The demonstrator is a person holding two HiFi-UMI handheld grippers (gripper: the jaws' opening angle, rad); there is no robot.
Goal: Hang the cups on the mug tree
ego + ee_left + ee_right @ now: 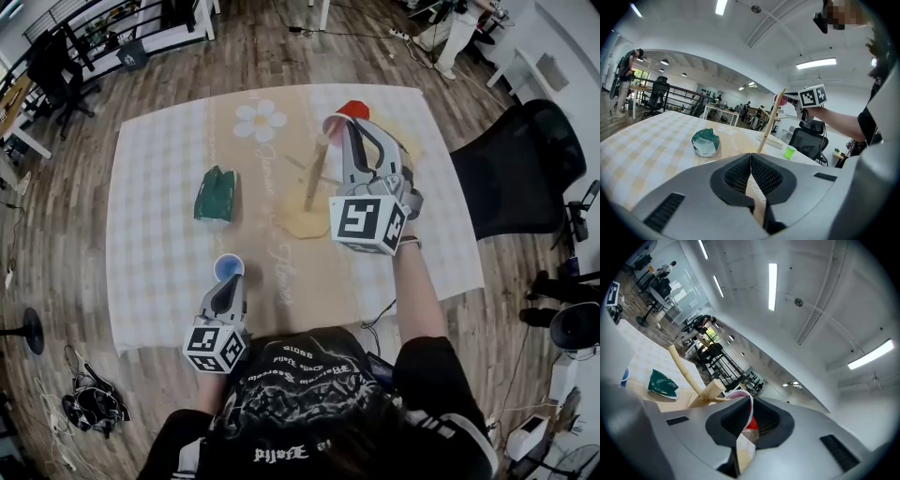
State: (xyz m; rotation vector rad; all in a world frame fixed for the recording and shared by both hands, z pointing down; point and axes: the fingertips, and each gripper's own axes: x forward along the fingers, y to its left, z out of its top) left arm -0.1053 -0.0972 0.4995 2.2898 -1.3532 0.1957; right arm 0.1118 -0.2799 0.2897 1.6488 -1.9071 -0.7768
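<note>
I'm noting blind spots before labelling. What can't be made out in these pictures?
Red cup: contact with the mug tree unclear; the right gripper partly covers it in the head view, the right gripper view shows only rim in the jaws.
Green cup: too small in the left gripper view; absent from the head view.
Blue cup: only its mouth shows, from above, in the head view.

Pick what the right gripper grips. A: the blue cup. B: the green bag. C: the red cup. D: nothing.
C: the right gripper view shows the right gripper closed on the wall of the red cup, beside the mug tree.
</note>
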